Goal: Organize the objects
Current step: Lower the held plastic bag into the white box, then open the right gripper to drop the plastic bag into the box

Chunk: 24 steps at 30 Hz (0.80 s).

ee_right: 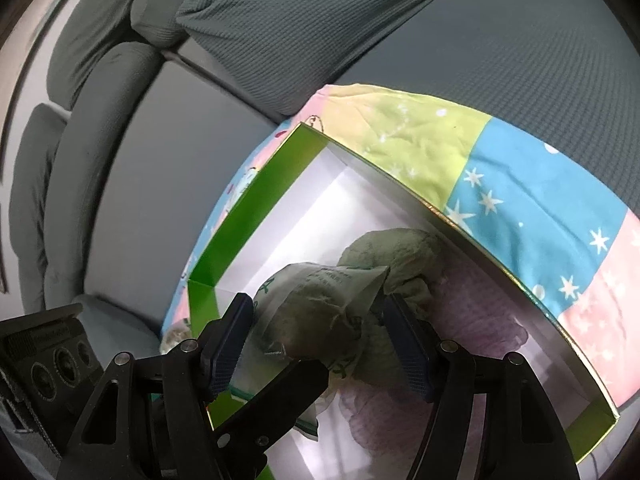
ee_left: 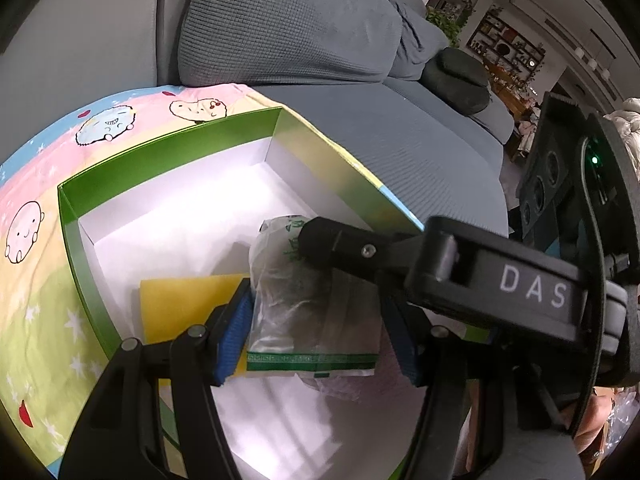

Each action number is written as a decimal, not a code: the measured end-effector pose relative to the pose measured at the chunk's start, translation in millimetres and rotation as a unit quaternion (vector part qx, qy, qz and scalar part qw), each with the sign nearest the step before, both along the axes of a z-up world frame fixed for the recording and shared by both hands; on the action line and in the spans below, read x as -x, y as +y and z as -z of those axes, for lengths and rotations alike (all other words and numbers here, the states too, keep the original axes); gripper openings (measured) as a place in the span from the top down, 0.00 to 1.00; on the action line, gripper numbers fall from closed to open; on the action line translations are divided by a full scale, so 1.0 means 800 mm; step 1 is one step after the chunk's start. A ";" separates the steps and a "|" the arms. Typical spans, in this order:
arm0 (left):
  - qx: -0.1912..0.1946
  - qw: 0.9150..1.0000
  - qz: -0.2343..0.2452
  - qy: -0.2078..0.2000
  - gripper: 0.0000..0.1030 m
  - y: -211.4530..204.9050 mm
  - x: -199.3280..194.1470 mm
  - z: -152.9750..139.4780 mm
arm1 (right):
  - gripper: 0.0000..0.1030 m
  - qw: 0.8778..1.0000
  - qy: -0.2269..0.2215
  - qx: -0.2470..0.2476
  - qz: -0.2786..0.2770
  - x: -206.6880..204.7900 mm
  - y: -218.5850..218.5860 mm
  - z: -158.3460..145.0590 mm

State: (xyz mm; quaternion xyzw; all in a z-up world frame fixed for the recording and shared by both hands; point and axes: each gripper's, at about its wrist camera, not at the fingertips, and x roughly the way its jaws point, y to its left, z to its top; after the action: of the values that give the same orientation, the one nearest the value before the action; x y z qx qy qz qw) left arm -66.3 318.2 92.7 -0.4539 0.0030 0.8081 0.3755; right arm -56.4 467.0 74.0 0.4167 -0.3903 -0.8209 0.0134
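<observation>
A clear plastic packet with green print point(ee_left: 316, 312) holding something dark sits between the blue pads of my left gripper point(ee_left: 320, 332) inside a green box point(ee_left: 168, 136) with a white inside. The pads press its sides. My right gripper point(ee_right: 320, 324) also reaches into the box point(ee_right: 240, 216) from the other side; its pads flank the same packet point(ee_right: 320, 308) with gaps showing. Its black finger crosses the left wrist view point(ee_left: 340, 246). A yellow flat piece point(ee_left: 180, 304), a green cloth point(ee_right: 396, 252) and a lilac knitted cloth point(ee_right: 472, 312) lie in the box.
The box rests on a pastel cartoon-print blanket point(ee_left: 40, 260) on a grey sofa point(ee_left: 400, 120) with grey cushions point(ee_left: 300, 20). The blanket also shows in the right wrist view point(ee_right: 520, 184). A room with shelves lies far right.
</observation>
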 end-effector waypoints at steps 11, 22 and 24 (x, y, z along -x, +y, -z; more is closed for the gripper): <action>0.008 1.000 0.000 0.001 0.40 -0.007 -0.005 -0.002 | 0.32 1.000 -0.002 0.005 0.008 -0.003 0.004 0.003; -0.009 1.000 -0.014 0.009 0.32 -0.033 -0.009 -0.023 | 0.32 0.999 0.014 -0.005 0.032 -0.013 0.009 -0.008; -0.011 1.000 -0.017 0.018 0.32 -0.040 -0.013 -0.030 | 0.32 0.999 0.025 -0.009 0.037 -0.016 0.009 -0.013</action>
State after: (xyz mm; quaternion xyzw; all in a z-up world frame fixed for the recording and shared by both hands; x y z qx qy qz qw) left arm -55.6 286.6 116.7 -0.4351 -0.0071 0.8221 0.3672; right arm -43.5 474.1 84.6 0.3810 -0.3972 -0.8348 -0.0109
